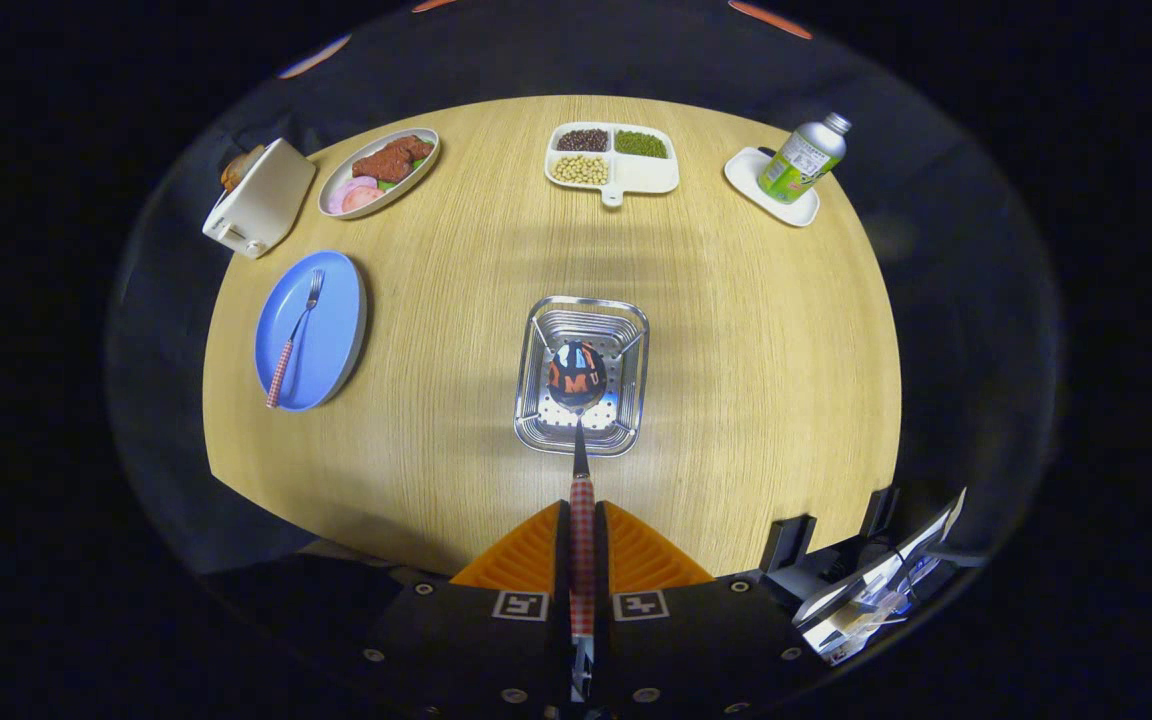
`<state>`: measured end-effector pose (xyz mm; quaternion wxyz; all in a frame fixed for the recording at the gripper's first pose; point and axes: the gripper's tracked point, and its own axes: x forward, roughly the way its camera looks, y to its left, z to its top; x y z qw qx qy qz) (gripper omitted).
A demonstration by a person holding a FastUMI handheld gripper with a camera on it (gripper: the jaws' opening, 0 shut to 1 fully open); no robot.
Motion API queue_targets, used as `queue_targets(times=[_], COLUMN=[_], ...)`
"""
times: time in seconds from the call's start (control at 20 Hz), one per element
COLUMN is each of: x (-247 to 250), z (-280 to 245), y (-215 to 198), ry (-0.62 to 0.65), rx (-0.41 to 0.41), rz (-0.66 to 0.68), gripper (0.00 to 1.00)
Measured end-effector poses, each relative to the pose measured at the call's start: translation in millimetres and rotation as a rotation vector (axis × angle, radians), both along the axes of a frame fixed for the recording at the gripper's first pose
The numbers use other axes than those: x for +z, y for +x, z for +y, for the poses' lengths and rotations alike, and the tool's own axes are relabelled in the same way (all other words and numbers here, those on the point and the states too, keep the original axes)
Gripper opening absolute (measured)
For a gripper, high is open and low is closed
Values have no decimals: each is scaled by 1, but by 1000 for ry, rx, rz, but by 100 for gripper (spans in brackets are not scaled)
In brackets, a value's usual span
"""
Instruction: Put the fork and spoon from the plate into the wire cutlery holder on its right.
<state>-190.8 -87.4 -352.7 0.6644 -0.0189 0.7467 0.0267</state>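
Observation:
My gripper (pixel 582 540) is shut on the red-checked handle of a spoon (pixel 578 385). The spoon points straight ahead, and its shiny bowl hangs over the opening of the metal cutlery holder (pixel 628 330) just beyond the orange fingers (pixel 526 555). The holder is a square perforated steel box in the middle of the round wooden table (pixel 736 330). Left of the holder lies a blue plate (pixel 331 330) with a fork (pixel 294 335) on it. The fork has the same red-checked handle, with its tines pointing away from me.
Along the table's far side stand a white toaster (pixel 261 200), an oval dish of meat slices (pixel 379 170), a divided white tray of beans (pixel 612 160) and a green can on a white coaster (pixel 802 160). A stand with papers (pixel 876 590) sits off the table's near right edge.

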Motion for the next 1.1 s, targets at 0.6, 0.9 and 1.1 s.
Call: queue_targets(times=[0.6,0.9,1.1], x=[-20,-33,-31], z=[6,7,9], y=[28,36,47], ry=[46,42,43], rx=[-13,-84,-114], rz=[68,1,-97], gripper=[11,11,14])
